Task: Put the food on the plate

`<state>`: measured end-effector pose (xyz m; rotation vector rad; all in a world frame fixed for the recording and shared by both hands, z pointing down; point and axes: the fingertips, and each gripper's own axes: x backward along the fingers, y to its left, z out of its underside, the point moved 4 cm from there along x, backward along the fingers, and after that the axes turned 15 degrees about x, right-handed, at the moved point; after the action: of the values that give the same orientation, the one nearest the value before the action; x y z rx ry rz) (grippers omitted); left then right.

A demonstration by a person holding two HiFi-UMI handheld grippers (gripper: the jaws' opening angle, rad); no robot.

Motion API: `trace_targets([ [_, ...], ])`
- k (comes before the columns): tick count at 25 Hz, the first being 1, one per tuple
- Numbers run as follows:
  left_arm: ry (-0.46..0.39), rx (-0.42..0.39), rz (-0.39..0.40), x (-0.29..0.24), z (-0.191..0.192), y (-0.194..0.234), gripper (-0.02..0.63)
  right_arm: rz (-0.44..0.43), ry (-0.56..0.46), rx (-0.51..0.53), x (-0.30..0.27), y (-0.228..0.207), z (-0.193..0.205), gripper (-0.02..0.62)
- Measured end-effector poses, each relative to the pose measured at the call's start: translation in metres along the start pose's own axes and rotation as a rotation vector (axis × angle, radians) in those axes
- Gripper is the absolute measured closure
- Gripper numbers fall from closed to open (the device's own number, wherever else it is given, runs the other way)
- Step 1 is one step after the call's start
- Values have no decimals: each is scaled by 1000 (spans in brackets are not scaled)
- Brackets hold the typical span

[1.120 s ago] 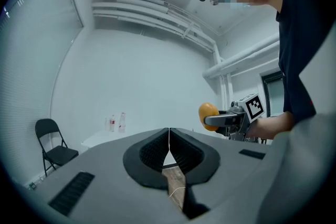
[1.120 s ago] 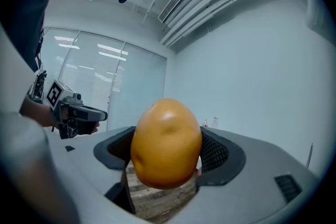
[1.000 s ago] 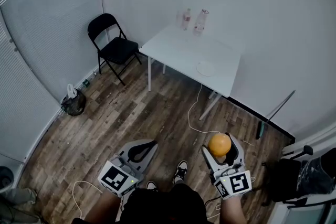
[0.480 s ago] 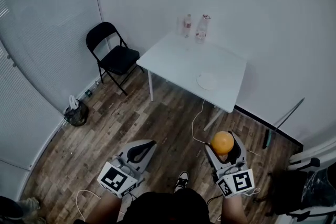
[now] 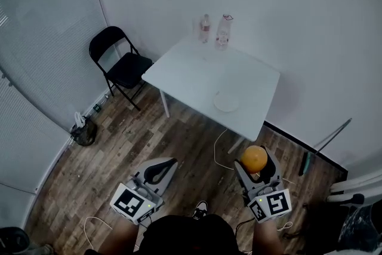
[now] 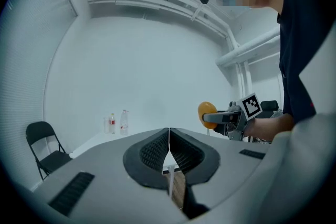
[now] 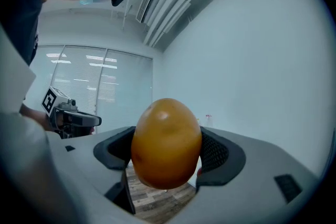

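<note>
An orange fruit (image 5: pixel 254 159) sits between the jaws of my right gripper (image 5: pixel 255 162), which is shut on it; in the right gripper view the orange fruit (image 7: pixel 166 143) fills the middle. My left gripper (image 5: pixel 160 170) is shut with nothing in it, its jaws meeting at a line in the left gripper view (image 6: pixel 169 148). A white plate (image 5: pixel 227 101) lies on the white table (image 5: pixel 179 71), ahead of both grippers and well apart from them. From the left gripper view the orange fruit (image 6: pixel 206 112) shows held off to the right.
Two bottles (image 5: pixel 213 29) stand at the table's far edge by the wall. A black folding chair (image 5: pixel 116 60) is left of the table. A white cable (image 5: pixel 218 148) runs over the wood floor; a dark bag (image 5: pixel 84 130) sits at the left wall.
The view has moved closer to the table, which now looks larger and nearer. Both grippers keep their place in the view, and the right one still holds the orange fruit.
</note>
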<state>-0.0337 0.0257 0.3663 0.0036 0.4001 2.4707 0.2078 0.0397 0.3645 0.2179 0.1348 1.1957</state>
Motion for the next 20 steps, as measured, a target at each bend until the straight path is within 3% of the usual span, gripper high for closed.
trace_targets([
  [10,73,-32,-7,-86,-2,0,583,41,-15,-93,-16,-83,46,229],
  [20,79,-9,94,-149,-10,64,583,124,45,-48,-70,-111,62,229],
])
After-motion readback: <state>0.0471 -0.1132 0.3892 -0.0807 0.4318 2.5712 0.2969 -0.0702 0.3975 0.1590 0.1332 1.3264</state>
